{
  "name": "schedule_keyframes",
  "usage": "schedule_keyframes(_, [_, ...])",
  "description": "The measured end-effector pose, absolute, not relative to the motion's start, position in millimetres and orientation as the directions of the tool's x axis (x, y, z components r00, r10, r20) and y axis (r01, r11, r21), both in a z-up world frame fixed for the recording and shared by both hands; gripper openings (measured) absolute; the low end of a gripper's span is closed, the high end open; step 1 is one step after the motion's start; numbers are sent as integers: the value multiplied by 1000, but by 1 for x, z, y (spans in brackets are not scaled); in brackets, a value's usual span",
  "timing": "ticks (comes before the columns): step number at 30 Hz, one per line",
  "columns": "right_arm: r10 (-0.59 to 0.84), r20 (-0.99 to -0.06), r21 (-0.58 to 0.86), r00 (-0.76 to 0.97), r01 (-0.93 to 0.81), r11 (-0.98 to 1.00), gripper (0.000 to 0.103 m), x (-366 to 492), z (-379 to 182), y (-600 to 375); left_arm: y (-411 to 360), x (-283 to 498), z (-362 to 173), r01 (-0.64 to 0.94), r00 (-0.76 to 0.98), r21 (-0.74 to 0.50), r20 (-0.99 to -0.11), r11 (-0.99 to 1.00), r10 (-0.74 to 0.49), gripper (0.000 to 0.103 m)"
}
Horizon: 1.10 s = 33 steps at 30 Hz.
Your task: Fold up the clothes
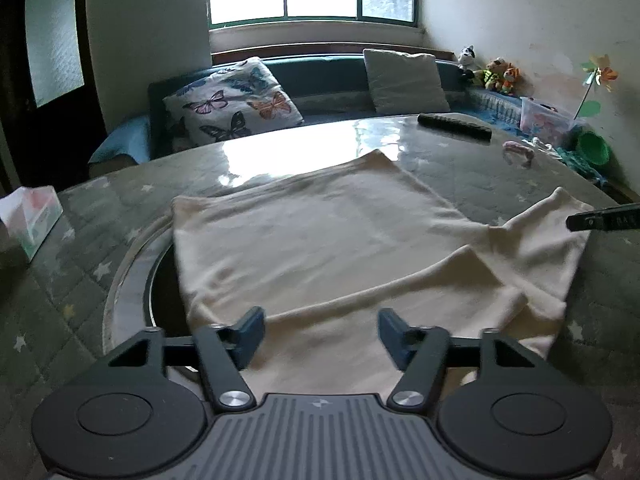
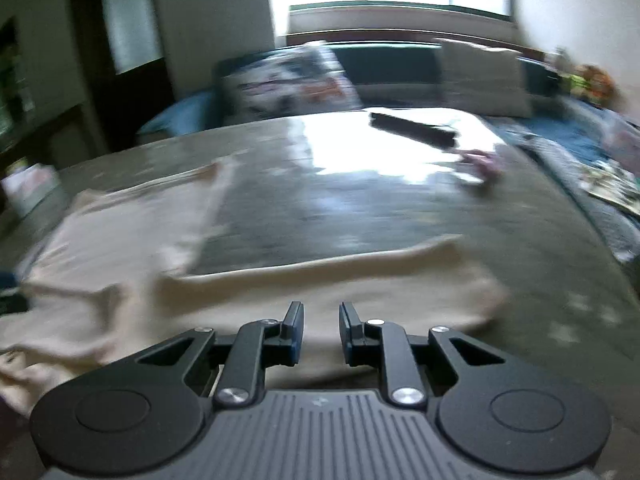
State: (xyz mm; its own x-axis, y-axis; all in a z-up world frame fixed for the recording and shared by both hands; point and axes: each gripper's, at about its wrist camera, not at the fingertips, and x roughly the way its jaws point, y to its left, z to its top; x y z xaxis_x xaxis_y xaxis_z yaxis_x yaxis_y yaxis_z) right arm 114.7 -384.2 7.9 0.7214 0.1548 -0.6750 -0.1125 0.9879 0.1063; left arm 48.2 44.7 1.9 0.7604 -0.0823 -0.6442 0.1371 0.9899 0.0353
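Note:
A cream garment (image 1: pixel 320 232) lies spread flat on the round table (image 1: pixel 80 248), one sleeve folded across its near right part and the other sleeve reaching out to the right. My left gripper (image 1: pixel 321 330) hovers open just above the garment's near edge, nothing between its fingers. In the left wrist view a dark finger of the right gripper (image 1: pixel 600 219) pokes in at the right edge over the outstretched sleeve. The right wrist view is blurred: my right gripper (image 2: pixel 320 328) stands open, a narrow gap between its jaws, over the cream garment (image 2: pixel 280 280), with nothing held.
A black remote (image 1: pixel 454 127) and a small pink item (image 1: pixel 519 151) lie at the table's far right. A tissue box (image 1: pixel 30 220) sits at the left edge. A sofa with a butterfly pillow (image 1: pixel 232 108), a grey cushion (image 1: pixel 404 80) and toys lines the far side.

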Motion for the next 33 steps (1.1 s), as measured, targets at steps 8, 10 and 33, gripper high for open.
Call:
schedule_keyframes(8, [16, -664, 134, 747, 98, 986, 20, 123, -2, -447, 27, 52, 8, 148, 769, 57, -635, 987, -78, 96])
schedule_keyframes(10, [5, -661, 143, 750, 119, 983, 21, 125, -4, -453, 24, 53, 9, 148, 770, 60, -634, 987, -77, 100])
schedule_keyframes(33, [62, -596, 178, 801, 56, 982, 5, 116, 30, -443, 17, 47, 2, 141, 762, 84, -645, 986, -54, 103])
